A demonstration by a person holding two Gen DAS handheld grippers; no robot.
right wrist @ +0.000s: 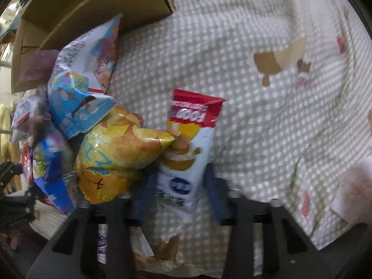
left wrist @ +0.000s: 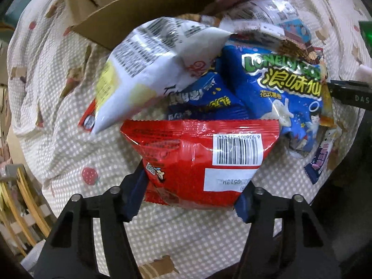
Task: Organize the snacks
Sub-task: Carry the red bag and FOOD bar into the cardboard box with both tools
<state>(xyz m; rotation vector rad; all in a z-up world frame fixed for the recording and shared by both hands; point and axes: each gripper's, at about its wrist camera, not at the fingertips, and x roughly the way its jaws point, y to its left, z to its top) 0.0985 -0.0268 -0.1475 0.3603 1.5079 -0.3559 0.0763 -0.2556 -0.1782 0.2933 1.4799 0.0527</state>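
the left gripper (left wrist: 189, 200) is pointing straight down, and its jaws are bracketing the lower end of a red snack packet (left wrist: 197, 160), one blue pad at each side edge. the pads appear to be touching the film, so the jaws are judged to be grasping the packet. the hold sits at the narrow sealed end, probably because the crimped edge is giving a flat, firm purchase that the air-filled middle would not.

the right gripper (right wrist: 181, 190) is straddling the lower part of a white snack packet with a red top (right wrist: 190, 148), and the jaws are clamping its sides. the picture is blurring here, so how firm the grip is cannot be told.

both packets are lying on a gingham bedspread (right wrist: 267, 121), a soft, quilted cloth printed with strawberries and puppies, which is wrinkling under the load. beyond the left jaws, a loose heap is resting: a blue lonely god packet (left wrist: 279, 88), a white packet with fine print (left wrist: 148, 67) tipped on top, and a small dark blue packet (left wrist: 209, 100) between them. left of the right jaws, a yellow crisp packet (right wrist: 121, 153) is touching the white one.

an open cardboard box (left wrist: 139, 7) is standing beyond the heap, likely the destination. all wrappers are glossy, crinkled film, puffed and slippery, so a squeeze may be deforming them.
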